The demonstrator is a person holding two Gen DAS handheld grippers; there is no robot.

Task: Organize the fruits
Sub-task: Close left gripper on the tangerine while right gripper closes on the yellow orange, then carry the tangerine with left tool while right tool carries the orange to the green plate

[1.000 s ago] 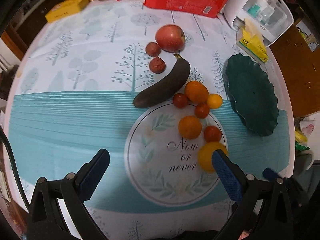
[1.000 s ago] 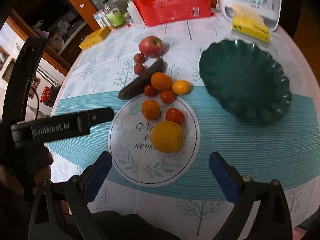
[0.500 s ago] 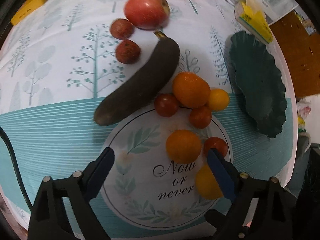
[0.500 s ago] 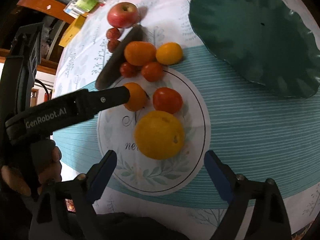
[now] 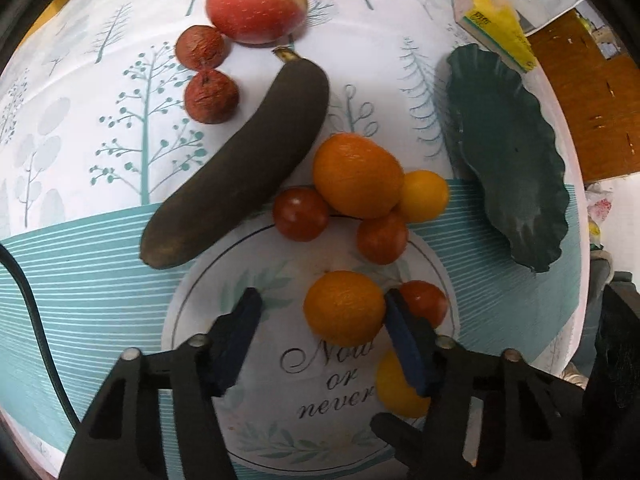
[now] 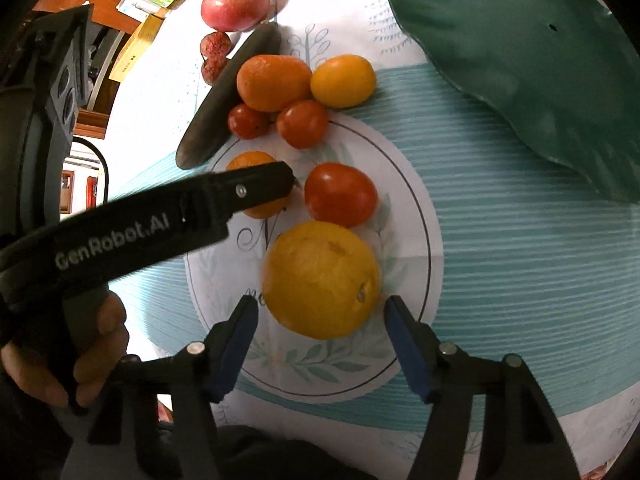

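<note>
Fruit lies on a printed tablecloth: a red apple, two lychees, a blackened banana, oranges, tomatoes and a yellow citrus. My left gripper is open, low over the cloth, its right finger beside a small orange that sits between the jaws. My right gripper is open around the near side of the yellow citrus, apart from it. A dark green plate stands at the right; it also shows in the left wrist view.
A larger orange, a small yellow fruit and tomatoes cluster by the banana. A big tomato lies just beyond the yellow citrus. A yellow tissue pack sits behind the plate. The left gripper's body crosses the right wrist view.
Both grippers have moved forward and down toward the fruit. The left one now brackets the small orange; the right one now brackets the yellow citrus. No fruit has moved.
</note>
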